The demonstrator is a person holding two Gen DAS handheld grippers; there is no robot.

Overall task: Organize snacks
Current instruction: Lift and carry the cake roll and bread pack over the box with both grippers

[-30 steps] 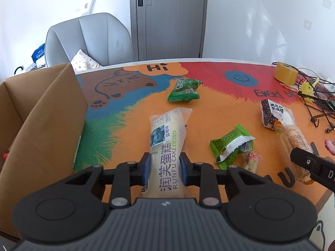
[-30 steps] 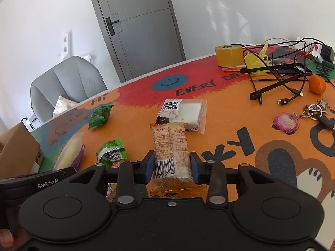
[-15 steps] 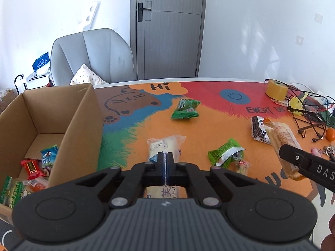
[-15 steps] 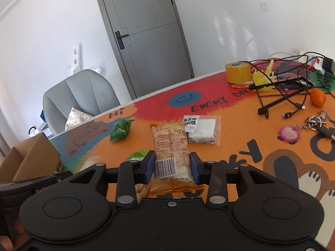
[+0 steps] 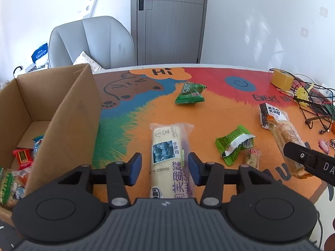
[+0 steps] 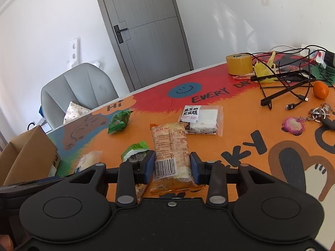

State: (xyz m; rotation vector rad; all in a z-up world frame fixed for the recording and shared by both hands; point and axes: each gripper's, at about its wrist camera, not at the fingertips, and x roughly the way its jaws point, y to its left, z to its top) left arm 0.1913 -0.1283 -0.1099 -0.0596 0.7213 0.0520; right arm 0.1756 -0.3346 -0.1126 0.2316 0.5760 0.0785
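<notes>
Left gripper wide open, jaws straddling cake pack at lower centre, not touching. Close squarely mid-pack, lift toward cardboard box at left. Right gripper clamps biscuit pack, centre frame.

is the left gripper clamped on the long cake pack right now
No, the left gripper has its jaws spread open, with a clear gap on each side of the long cake pack lying on the table between them.

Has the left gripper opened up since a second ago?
Yes. The left gripper had its jaws shut on the long white cake packet; now they stand apart, clear of it.
</notes>
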